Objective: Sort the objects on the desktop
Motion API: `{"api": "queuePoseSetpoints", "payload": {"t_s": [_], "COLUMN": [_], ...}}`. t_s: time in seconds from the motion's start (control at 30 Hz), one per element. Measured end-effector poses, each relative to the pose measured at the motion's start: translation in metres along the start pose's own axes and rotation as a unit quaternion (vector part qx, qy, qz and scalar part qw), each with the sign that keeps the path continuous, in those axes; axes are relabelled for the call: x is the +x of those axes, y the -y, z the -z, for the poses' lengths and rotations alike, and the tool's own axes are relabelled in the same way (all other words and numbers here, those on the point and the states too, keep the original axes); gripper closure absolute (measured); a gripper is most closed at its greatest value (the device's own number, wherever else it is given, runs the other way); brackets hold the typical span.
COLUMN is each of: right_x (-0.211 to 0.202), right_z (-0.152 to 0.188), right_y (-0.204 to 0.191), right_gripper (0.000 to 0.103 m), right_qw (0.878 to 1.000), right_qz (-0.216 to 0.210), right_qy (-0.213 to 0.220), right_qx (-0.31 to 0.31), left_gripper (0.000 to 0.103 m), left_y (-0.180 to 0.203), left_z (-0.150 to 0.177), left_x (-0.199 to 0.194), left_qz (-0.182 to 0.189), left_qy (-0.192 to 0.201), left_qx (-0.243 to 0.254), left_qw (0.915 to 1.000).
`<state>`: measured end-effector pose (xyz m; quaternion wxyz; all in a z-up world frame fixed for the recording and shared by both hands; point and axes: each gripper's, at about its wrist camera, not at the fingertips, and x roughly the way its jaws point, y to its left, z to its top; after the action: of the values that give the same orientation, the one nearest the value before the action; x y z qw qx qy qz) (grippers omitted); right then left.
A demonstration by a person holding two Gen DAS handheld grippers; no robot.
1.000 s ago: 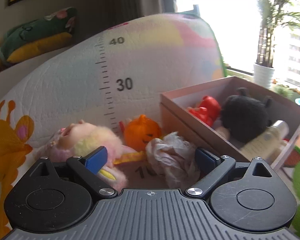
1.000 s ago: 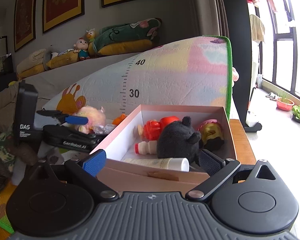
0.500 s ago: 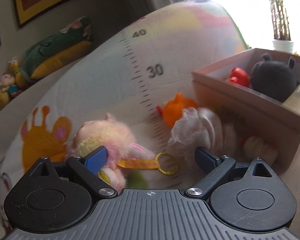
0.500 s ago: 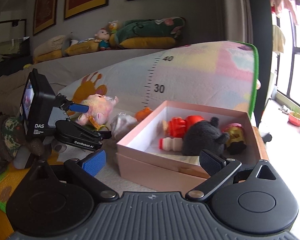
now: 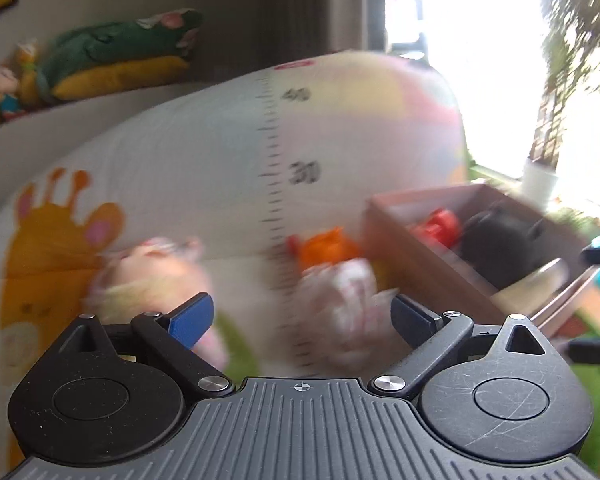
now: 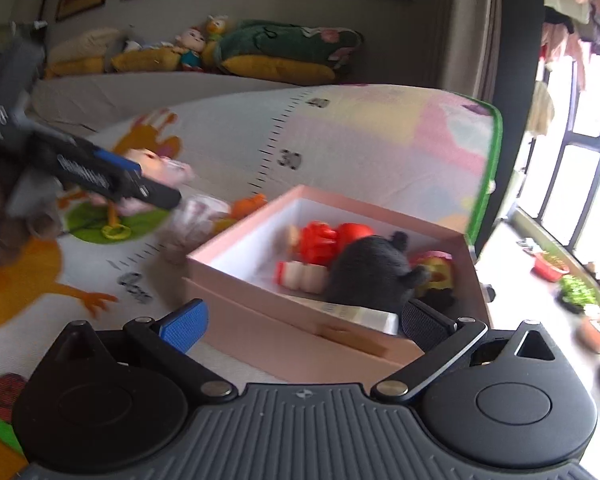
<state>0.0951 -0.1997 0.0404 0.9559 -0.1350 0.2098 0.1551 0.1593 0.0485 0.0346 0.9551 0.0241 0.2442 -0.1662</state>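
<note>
the left gripper (image 5: 300,316) gapes wide and empty low in its blurred view, aimed at the crumpled white bag (image 5: 340,300) just beyond, likely the next pick. the right gripper (image 6: 300,320), also wide, hangs over the pink box (image 6: 260,308), whose sorted toys only this view shows clearly.
</note>
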Motion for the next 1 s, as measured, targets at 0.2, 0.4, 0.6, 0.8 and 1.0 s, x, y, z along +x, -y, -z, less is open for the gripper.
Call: {"api": "queuePoseSetpoints", "payload": {"t_s": [0.2, 0.4, 0.6, 0.8, 1.0], "right_x": [0.012, 0.010, 0.008, 0.005, -0.010], "right_z": [0.007, 0.018, 0.016, 0.016, 0.012], "right_y": [0.028, 0.025, 0.032, 0.038, 0.042], "right_gripper": [0.000, 0.000, 0.000, 0.000, 0.000], "right_qw": [0.999, 0.999, 0.997, 0.996, 0.995], "right_qz": [-0.009, -0.012, -0.026, -0.028, -0.024], "right_qy": [0.012, 0.037, 0.051, 0.050, 0.066], "right_qx": [0.051, 0.024, 0.057, 0.066, 0.073], "left_gripper": [0.004, 0.004, 0.038, 0.041, 0.053], "left_y": [-0.005, -0.017, -0.018, -0.004, 0.009], "left_z": [-0.045, -0.069, -0.084, -0.077, -0.070], "left_x": [0.047, 0.125, 0.168, 0.190, 0.187], "left_qz": [0.119, 0.008, -0.018, -0.013, -0.012], "left_qy": [-0.024, -0.073, -0.126, -0.155, -0.170], "left_qx": [-0.049, -0.065, -0.083, -0.067, -0.029], "left_qw": [0.9915, 0.9952, 0.9884, 0.9855, 0.9849]}}
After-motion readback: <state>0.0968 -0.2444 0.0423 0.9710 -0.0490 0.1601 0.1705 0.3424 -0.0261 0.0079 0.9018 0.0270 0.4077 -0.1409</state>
